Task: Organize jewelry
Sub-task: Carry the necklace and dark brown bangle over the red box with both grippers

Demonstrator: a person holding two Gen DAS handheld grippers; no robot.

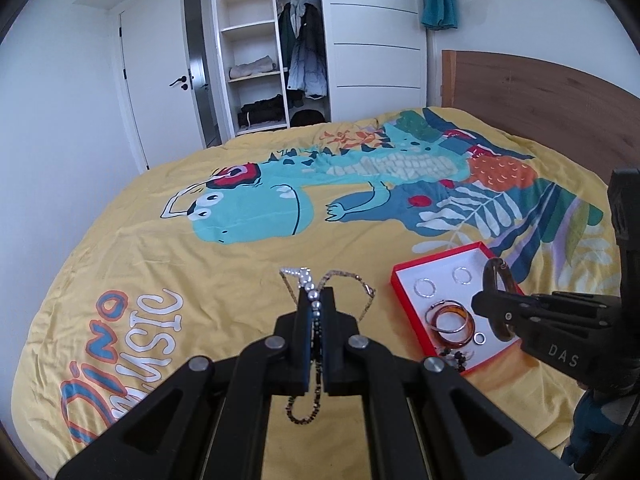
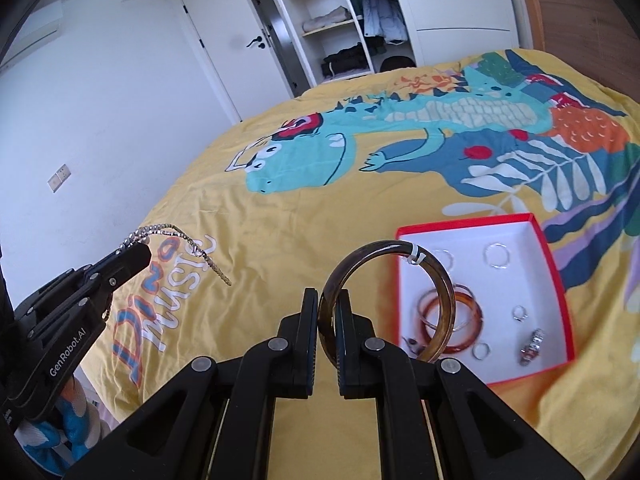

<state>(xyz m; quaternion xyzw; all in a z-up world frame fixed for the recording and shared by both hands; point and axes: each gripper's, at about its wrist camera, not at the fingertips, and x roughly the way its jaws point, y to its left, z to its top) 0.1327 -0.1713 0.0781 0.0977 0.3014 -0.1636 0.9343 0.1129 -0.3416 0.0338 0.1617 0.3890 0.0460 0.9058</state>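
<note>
My left gripper is shut on a bundle of necklaces: pearl beads and thin chains loop out past the tips, and a dark beaded strand hangs below. It hovers over the yellow bedspread, left of the red box. My right gripper is shut on a dark brown bangle, held upright above the box's left edge. From the right wrist view the left gripper shows with a silver chain trailing. In the box lie amber bangles, thin hoops and rings.
The bed carries a yellow dinosaur cover with a wooden headboard at the right. Beyond it stand an open wardrobe and a white door. A blue-gloved hand holds the left tool.
</note>
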